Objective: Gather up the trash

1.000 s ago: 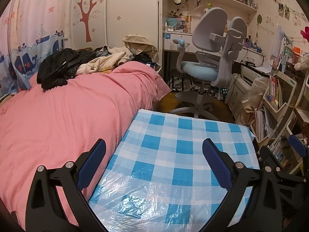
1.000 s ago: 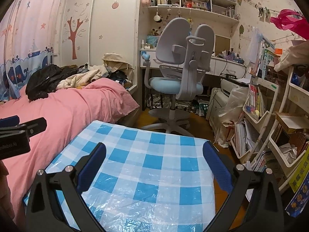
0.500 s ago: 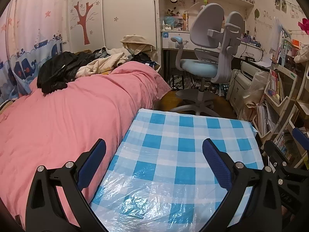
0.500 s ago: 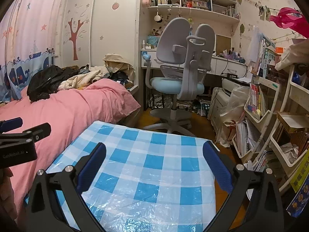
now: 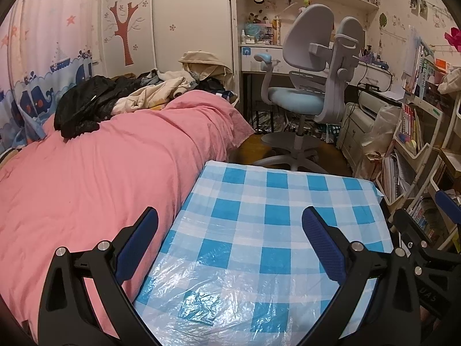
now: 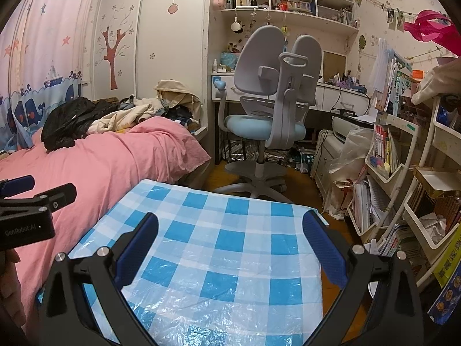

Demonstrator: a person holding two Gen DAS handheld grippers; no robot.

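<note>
My left gripper [image 5: 230, 227] is open and empty, held above a table with a blue-and-white checked plastic cloth [image 5: 276, 201]. My right gripper [image 6: 230, 235] is also open and empty above the same cloth [image 6: 219, 239]. The left gripper shows at the left edge of the right wrist view [image 6: 26, 201]; the right gripper shows at the right edge of the left wrist view [image 5: 426, 242]. No trash item lies on the cloth in either view. Crumpled paper [image 6: 435, 225] sits in a white rack bin at the right.
A bed with a pink cover [image 5: 100, 167] runs along the table's left side, with piled clothes [image 5: 121, 98] at its far end. A grey-blue desk chair [image 5: 305, 95] stands beyond the table. Shelves of books [image 6: 386, 155] and a plastic bag [image 6: 348, 155] crowd the right.
Both views have shifted slightly; the left camera has tilted up a little and the table sits lower in frame. Both grippers stay open and empty.
</note>
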